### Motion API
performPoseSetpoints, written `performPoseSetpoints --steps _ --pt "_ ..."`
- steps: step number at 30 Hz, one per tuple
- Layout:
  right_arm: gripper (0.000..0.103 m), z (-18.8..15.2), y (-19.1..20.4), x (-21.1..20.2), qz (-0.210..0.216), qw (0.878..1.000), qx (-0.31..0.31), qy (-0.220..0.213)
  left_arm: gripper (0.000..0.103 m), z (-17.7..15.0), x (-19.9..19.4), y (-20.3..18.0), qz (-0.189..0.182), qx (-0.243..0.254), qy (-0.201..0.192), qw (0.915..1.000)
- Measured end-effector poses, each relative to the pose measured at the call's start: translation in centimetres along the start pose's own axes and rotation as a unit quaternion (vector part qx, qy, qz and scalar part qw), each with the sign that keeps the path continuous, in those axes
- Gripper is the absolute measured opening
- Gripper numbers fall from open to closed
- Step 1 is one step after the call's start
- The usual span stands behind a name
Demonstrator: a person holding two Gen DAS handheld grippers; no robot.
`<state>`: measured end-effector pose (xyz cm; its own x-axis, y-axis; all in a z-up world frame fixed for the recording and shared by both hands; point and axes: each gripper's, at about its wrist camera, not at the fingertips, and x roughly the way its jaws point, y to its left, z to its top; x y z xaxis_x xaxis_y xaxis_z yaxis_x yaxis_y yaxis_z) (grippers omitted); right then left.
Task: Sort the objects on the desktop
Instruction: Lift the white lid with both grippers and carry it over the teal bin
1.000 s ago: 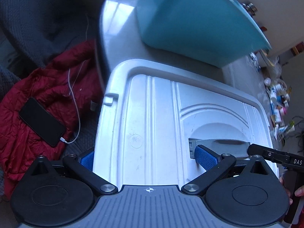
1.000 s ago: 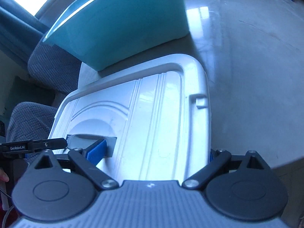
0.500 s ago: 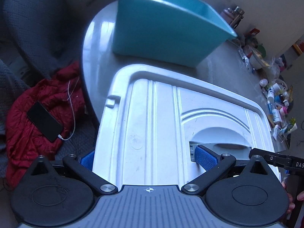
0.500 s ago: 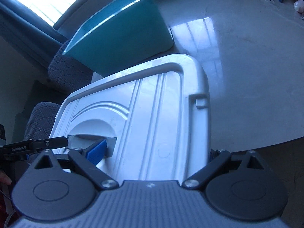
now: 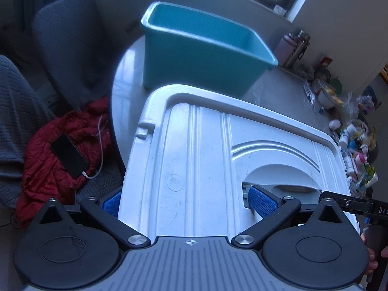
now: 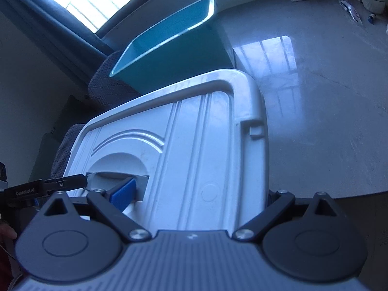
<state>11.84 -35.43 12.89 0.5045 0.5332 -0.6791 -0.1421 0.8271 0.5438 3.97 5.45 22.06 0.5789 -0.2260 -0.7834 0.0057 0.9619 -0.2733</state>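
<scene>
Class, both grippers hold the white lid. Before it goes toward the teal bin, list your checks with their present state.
1. Left gripper spans white lid, edge to handle recess: ok.
2. Right gripper does likewise: ok.
3. Grip firmness: cannot tell.
4. Teal bin upright, mouth open: ok.
5. Bin contents: none visible; floor partly hidden.
6. Grey tabletop right of bin bare: ok.

A red jacket (image 5: 60, 150) lies at the left of the frame with a black phone (image 5: 69, 155) on it, a white cable (image 5: 100, 150) plugged in. Grey chairs (image 5: 65, 38) stand upper left; bottles (image 5: 354, 145) clutter the right edge.
</scene>
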Motion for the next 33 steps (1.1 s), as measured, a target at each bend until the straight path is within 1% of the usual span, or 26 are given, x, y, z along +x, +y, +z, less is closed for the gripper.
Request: performPoseSetpoints --steps 5,11,15,23,28,33 --pt "0.097 1.0 1.1 0.3 0.010 1.000 -0.006 0.001 0.103 0.9 -1.4 -0.3 0.013 -0.005 -0.008 0.9999" --pt "0.097 2.4 2.0 0.7 0.013 1.000 -0.007 0.000 0.103 3.4 -1.3 1.0 0.014 -0.009 -0.011 0.9998" --pt "0.097 4.1 2.9 1.4 0.011 1.000 -0.009 0.000 0.103 5.8 -0.6 2.3 0.009 -0.010 -0.010 0.9999" --pt "0.097 8.6 5.3 3.8 0.004 1.000 -0.014 -0.019 0.103 11.8 0.9 4.3 -0.002 -0.003 -0.026 0.9997" --pt "0.097 10.4 5.8 5.0 0.003 1.000 -0.008 -0.028 0.103 15.2 1.8 5.2 -0.007 0.009 -0.030 0.9995" --pt "0.097 12.6 6.0 5.8 0.001 1.000 -0.011 -0.029 0.103 18.1 2.9 5.7 -0.010 0.008 -0.034 0.9993"
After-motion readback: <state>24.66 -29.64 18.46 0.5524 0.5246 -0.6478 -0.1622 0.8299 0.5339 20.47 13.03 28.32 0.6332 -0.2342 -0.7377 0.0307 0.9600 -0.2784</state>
